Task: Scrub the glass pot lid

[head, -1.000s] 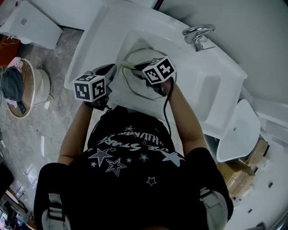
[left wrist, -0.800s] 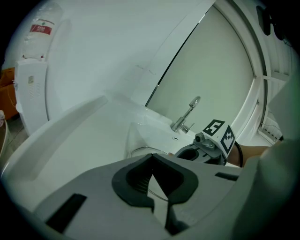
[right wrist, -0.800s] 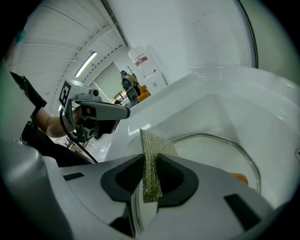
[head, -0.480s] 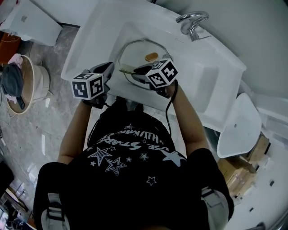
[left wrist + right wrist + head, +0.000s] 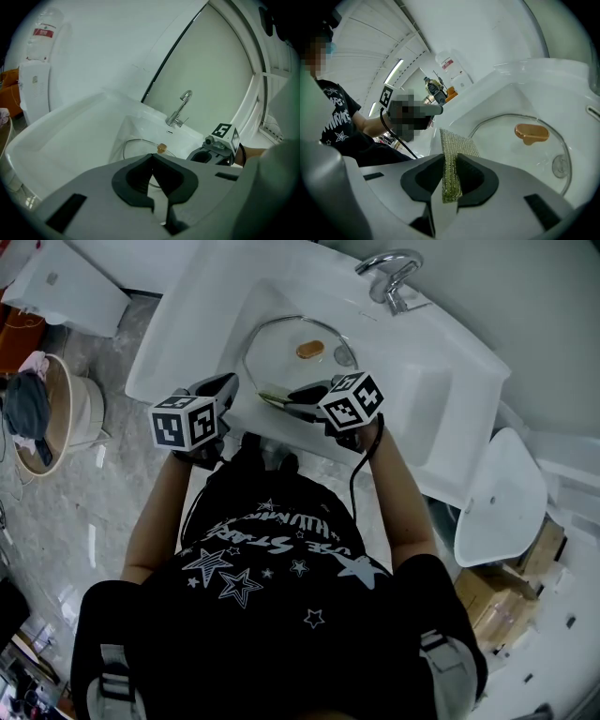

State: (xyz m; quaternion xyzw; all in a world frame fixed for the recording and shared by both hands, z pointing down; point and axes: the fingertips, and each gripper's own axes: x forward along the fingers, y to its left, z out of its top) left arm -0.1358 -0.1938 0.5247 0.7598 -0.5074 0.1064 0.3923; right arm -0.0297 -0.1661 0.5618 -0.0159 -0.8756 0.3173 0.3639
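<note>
The glass pot lid (image 5: pixel 279 354) lies flat in the white sink basin (image 5: pixel 272 306), its orange knob (image 5: pixel 310 350) facing up. My right gripper (image 5: pixel 286 396) hovers over the lid's near edge, shut on a green-gold scouring pad (image 5: pixel 272 396). In the right gripper view the pad (image 5: pixel 457 143) stands upright between the jaws (image 5: pixel 450 159), with the lid (image 5: pixel 506 140) and knob (image 5: pixel 531 132) beyond. My left gripper (image 5: pixel 220 385) is at the sink's near-left rim, beside the lid. Its jaws (image 5: pixel 152 157) are shut on nothing; the lid (image 5: pixel 136 145) lies ahead of them.
A chrome faucet (image 5: pixel 389 273) stands at the sink's back, and the drain (image 5: pixel 345 356) shows beside the knob. A white oval seat (image 5: pixel 502 498) leans at the right with cardboard boxes (image 5: pixel 497 601) below. A wooden tub (image 5: pixel 56 423) sits on the floor at the left.
My right gripper with the pad has drawn back off the middle of the lid toward its near edge, uncovering the orange knob. The left gripper has hardly moved.
</note>
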